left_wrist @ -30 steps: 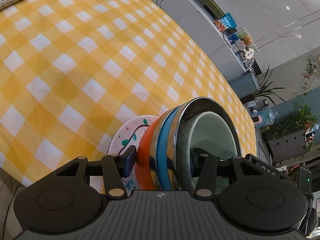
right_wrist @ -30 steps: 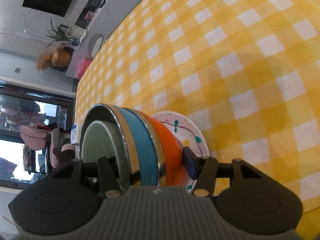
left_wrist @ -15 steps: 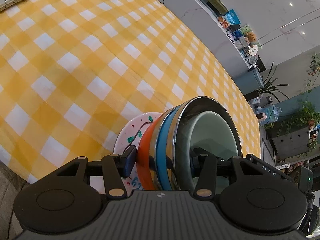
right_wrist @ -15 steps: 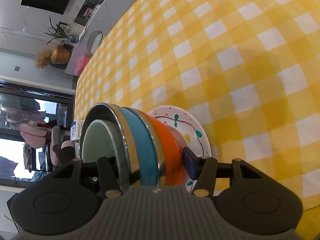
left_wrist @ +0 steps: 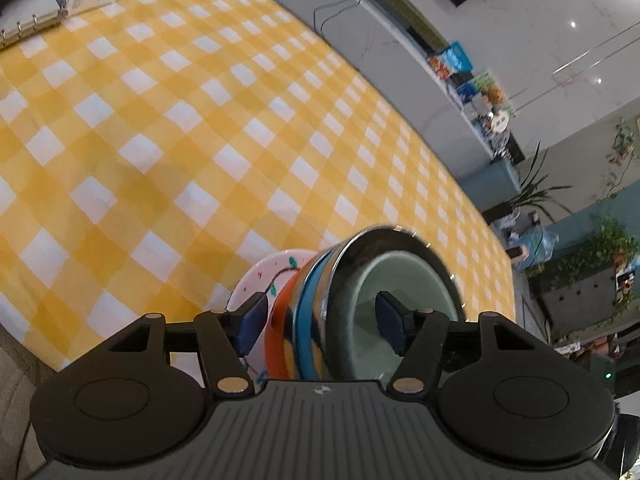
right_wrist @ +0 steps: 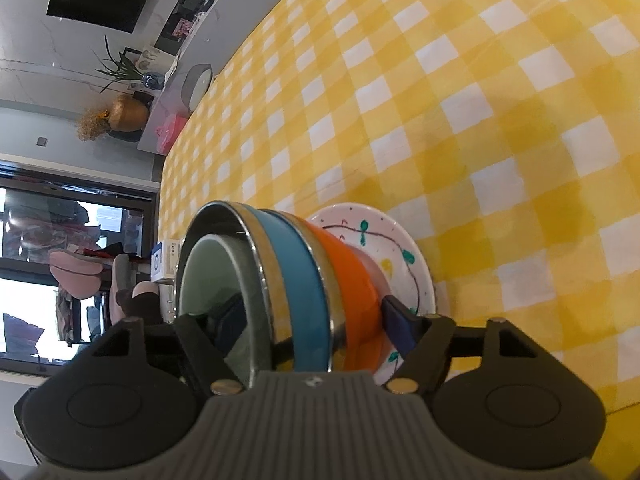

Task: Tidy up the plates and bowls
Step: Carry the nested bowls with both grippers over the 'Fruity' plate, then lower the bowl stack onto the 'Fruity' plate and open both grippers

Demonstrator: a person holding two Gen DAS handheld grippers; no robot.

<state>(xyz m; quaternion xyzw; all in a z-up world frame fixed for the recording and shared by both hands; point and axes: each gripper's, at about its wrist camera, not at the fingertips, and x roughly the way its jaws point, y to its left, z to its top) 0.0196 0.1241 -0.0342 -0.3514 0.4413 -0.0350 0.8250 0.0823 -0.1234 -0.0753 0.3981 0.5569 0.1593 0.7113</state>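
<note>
Stack [left_wrist: 360,304] of nested bowls sits on plate [left_wrist: 260,276], on checked cloth [left_wrist: 160,140]. Left gripper [left_wrist: 320,320] & right gripper [right_wrist: 316,320] straddle it, jaws just opened, pads clear. We'd judge it heavy, stiff, slick, breakable: grip by opposite rims w/ both.

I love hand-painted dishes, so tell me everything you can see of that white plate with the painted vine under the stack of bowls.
The white round plate with a dark painted vine, green leaves and a yellow mark looks like glazed ceramic. It lies flat on the yellow-and-white checked tablecloth as the base of the stack; the orange bowl sits on it, covering its middle, so only its rim shows. One blue pad hangs near the rim, apparently clear.
</note>
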